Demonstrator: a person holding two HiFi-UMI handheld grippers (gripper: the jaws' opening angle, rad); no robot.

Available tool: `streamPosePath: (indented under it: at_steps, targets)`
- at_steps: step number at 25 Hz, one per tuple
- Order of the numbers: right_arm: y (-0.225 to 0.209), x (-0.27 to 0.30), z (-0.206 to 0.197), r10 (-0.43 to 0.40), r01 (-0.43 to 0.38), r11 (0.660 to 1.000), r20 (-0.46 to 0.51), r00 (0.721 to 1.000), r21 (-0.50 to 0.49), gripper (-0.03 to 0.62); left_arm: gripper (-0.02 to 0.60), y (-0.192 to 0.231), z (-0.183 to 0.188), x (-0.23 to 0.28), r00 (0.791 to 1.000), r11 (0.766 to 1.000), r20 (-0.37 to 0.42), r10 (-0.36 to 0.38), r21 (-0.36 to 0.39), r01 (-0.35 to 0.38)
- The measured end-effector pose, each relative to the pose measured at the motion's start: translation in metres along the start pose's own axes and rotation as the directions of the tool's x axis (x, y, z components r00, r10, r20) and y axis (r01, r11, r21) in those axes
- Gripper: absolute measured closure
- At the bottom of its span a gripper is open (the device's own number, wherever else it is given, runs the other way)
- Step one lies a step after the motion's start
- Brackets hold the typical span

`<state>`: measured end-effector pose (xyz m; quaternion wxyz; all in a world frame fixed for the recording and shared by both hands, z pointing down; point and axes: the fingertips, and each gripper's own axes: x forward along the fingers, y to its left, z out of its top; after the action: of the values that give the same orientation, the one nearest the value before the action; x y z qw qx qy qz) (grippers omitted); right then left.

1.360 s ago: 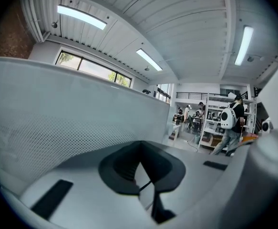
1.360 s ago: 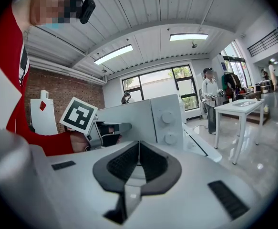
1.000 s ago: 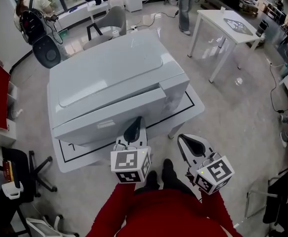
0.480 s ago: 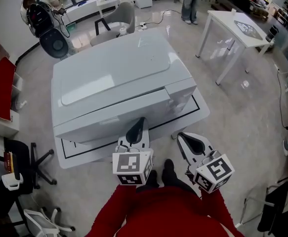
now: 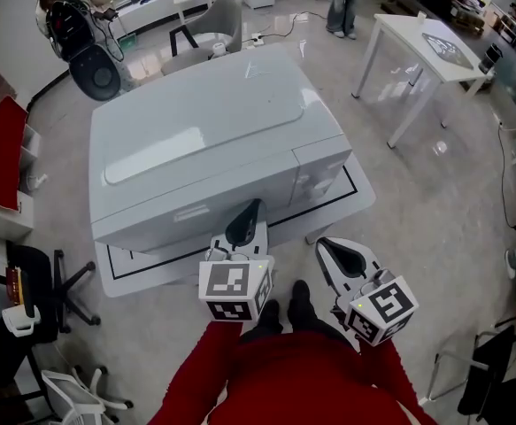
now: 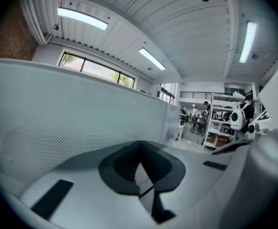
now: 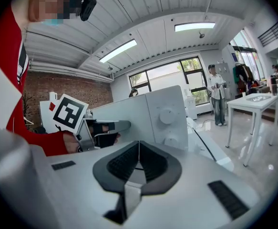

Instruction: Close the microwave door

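- Resting tip-first against the door point(image 5: 196, 209) of the microwave point(image 5: 204, 131), right of its middle: left tongs point(image 5: 245, 218), pressed together, pinching nothing.
- Stretching left to right along the counter's point(image 5: 142, 282) front edge, seemingly almost flush with the knob panel point(image 5: 315, 171).
- Hanging back off the counter's front right corner, farther from the door: right tongs point(image 5: 342, 257), likewise pressed together, empty.

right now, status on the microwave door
Left gripper shut, tip at microwave door. Right gripper shut, empty, clear of it. Door looks closed. Nothing in the way.
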<state>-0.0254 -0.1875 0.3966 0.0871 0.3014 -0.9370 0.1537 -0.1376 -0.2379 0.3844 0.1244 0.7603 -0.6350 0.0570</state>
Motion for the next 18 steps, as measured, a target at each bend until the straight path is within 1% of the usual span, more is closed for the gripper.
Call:
streamPosePath:
  at_steps: [4,6,7,9,11,14,18]
  targets:
    - [0.000,0.001,-0.002,0.009,-0.009,1.000,-0.006,1.000,0.000,0.579,0.574,0.002,-0.003,0.002,1.000,1.000,0.002,0.016,-0.010,-0.016]
    - [-0.002,0.000,0.000,0.009,-0.009,1.000,0.002,1.000,-0.004,0.579,0.572,0.001,-0.004,0.002,1.000,1.000,0.012,0.003,-0.010,-0.003]
    - [-0.004,0.000,0.001,0.009,-0.009,1.000,0.008,1.000,-0.005,0.579,0.572,-0.002,-0.003,0.001,0.999,1.000,0.022,-0.025,-0.014,0.025]
    - [-0.006,-0.002,0.005,0.011,-0.010,1.000,0.020,1.000,-0.011,0.579,0.572,-0.012,-0.001,-0.001,0.992,0.993,0.051,-0.111,-0.020,0.113]
    - [-0.008,-0.005,0.009,0.015,-0.014,1.000,0.032,0.999,-0.024,0.579,0.572,-0.021,0.003,-0.005,0.978,0.981,0.083,-0.191,-0.019,0.193]
    - [-0.010,-0.012,0.016,0.021,-0.019,0.999,0.056,0.998,-0.040,0.579,0.574,-0.032,0.009,-0.013,0.953,0.960,0.121,-0.276,-0.011,0.280]
    - [-0.018,-0.026,0.022,0.007,-0.003,0.999,0.091,0.996,-0.046,0.579,0.574,-0.049,0.012,-0.023,0.926,0.934,0.125,-0.356,0.072,0.350]
